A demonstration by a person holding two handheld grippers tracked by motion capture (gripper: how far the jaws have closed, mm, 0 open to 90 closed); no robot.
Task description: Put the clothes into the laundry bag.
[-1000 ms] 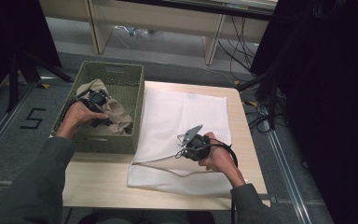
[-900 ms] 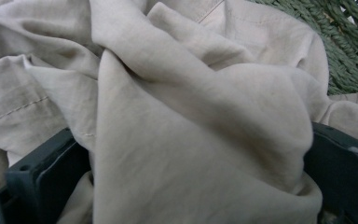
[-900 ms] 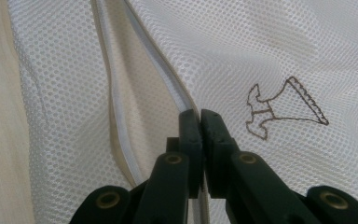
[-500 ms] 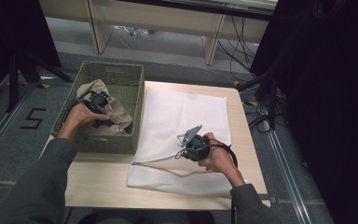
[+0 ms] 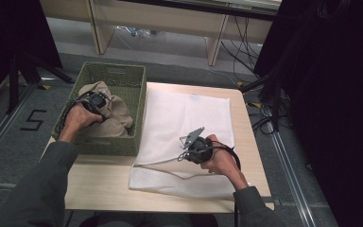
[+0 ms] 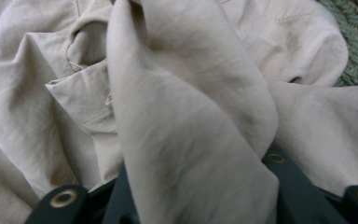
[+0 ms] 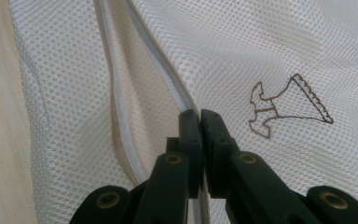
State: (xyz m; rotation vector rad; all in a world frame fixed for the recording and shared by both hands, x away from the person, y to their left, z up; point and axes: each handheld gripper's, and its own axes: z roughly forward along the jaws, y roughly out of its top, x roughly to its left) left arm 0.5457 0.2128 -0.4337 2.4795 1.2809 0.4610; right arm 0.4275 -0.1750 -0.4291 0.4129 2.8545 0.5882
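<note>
Two fabrics: crumpled beige cloth point(image 6: 186, 140), white mesh bag point(image 7: 270, 56).

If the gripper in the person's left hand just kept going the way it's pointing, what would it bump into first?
Probably more of the beige garment that the left gripper already pinches; behind it lies the green basket, though depth is hard to judge.

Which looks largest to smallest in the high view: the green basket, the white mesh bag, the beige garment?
1. White mesh bag
2. Green basket
3. Beige garment, lying partly hidden in the basket
</note>
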